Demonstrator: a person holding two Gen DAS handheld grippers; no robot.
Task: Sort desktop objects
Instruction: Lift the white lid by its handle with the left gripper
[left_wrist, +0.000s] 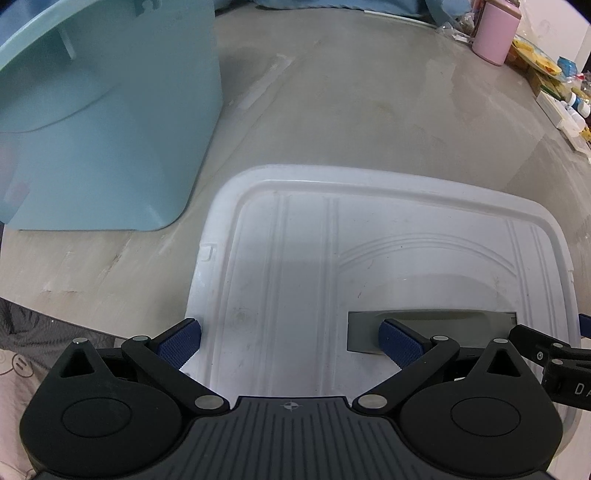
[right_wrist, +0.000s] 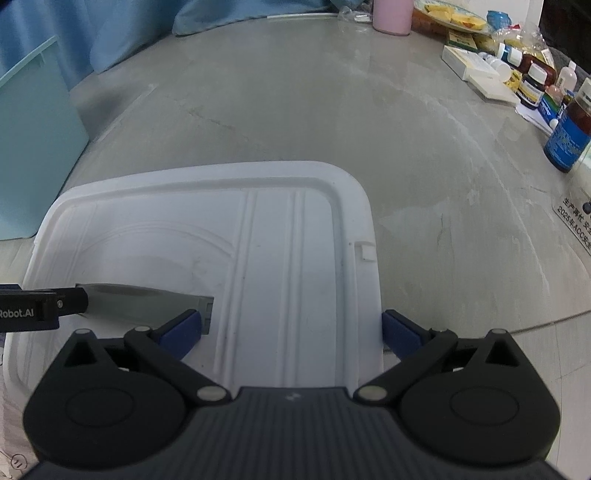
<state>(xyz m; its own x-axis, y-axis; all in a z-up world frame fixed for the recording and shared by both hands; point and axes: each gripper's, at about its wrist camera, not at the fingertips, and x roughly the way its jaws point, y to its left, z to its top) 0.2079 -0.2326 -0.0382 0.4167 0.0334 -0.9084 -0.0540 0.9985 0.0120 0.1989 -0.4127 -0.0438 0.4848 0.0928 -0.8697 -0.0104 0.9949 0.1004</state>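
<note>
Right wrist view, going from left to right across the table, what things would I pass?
Light blue plastic bin → white ribbed plastic lid → pink cylindrical container → flat white box → brown bottle with blue label.

Teal bin (left_wrist: 103, 122) cropped; far bottles' (right_wrist: 535, 85) labels seemingly illegible.

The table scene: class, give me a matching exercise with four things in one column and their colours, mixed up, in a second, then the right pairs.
Things:
1. lid
2. bin
3. tumbler
4. jaw pads

Colours:
A. pink
B. dark blue
C. white
D. light blue

Pairs: 1-C, 2-D, 3-A, 4-B.
</note>
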